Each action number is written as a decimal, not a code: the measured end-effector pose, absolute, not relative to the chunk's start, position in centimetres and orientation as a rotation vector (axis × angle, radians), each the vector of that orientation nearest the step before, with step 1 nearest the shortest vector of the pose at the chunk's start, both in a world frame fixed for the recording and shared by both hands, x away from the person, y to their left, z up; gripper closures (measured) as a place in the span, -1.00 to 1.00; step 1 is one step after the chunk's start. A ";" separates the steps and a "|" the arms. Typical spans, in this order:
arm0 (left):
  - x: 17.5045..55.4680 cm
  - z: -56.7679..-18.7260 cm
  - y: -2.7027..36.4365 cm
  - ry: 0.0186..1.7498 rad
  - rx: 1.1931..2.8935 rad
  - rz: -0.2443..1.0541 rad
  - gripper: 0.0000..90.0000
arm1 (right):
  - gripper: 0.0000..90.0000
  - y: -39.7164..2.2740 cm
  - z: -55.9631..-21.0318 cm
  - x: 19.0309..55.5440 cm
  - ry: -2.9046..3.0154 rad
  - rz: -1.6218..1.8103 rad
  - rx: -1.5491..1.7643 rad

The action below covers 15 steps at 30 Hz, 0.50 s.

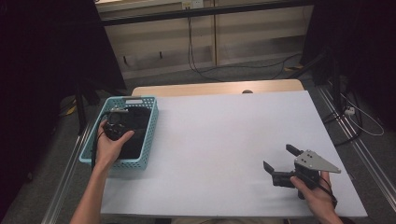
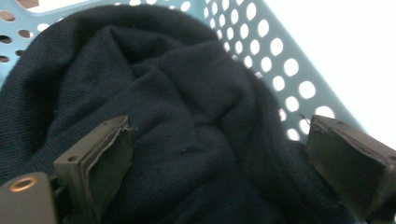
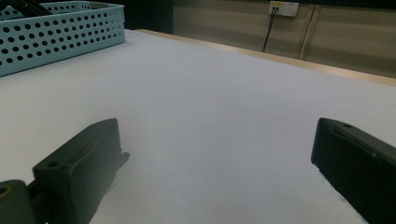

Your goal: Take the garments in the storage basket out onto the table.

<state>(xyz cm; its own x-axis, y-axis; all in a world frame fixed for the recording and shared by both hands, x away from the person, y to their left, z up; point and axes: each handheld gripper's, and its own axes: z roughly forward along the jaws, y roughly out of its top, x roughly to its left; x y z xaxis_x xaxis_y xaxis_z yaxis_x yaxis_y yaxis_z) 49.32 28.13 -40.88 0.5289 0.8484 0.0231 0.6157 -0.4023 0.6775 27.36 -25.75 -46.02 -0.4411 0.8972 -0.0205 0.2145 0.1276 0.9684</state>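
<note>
The left gripper (image 2: 219,154), jaws spread wide, hangs right over the dark knitted cloth (image 2: 177,116) bunched in the blue basket (image 1: 150,122), while the right gripper (image 1: 279,161), also spread, rests well apart on the counter (image 1: 224,135).

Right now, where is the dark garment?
In the high view, the dark garment lies inside the blue basket at the table's left edge, under the open left gripper.

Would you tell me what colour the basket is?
Light blue basket with round holes, clearest in the left gripper view.
</note>
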 end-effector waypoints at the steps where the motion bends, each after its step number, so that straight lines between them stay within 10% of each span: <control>1: 49.4 -40.9 28.2 1.194 2.145 0.506 -0.81 | -0.97 -25.8 -46.0 27.4 1.763 1.348 1.079; 15: 50.8 -41.8 30.4 1.338 2.213 0.594 -1.00 | -0.97 -25.5 -46.3 27.5 1.812 1.345 1.074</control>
